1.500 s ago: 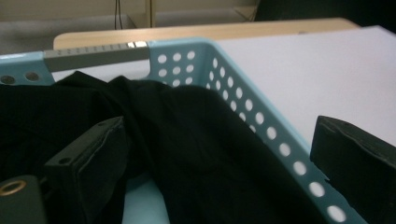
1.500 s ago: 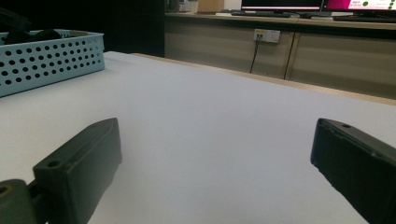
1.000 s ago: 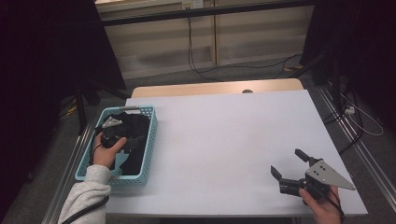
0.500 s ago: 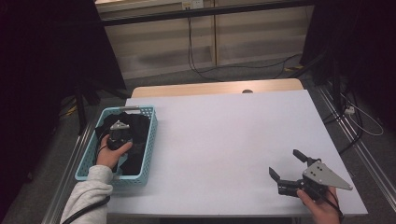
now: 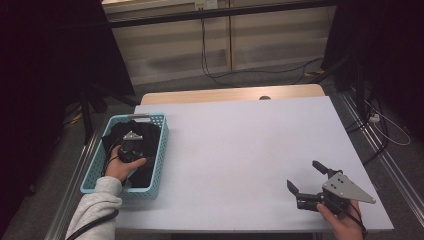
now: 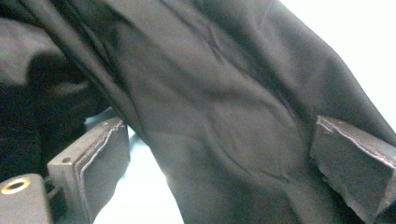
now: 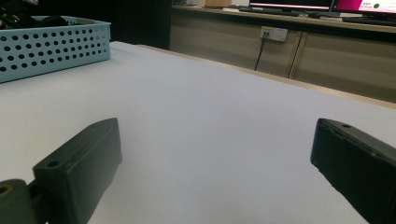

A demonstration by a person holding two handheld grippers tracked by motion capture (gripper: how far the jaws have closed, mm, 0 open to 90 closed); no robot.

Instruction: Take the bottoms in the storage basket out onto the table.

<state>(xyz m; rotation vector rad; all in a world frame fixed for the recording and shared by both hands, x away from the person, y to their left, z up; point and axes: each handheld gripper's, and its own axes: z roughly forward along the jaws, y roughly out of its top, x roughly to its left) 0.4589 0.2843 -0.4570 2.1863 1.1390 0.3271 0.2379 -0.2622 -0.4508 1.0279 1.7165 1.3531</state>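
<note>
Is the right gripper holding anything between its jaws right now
No, the right gripper has its jaws spread wide apart with just the bare white table between them.

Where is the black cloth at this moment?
In the high view, the black cloth lies inside the light blue basket at the table's left edge, with the open left claw down on it.

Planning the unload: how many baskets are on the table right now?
1. The light blue basket sits at the table's left edge, holding black cloth; the left gripper is down in it, jaws open around a fold.
</note>
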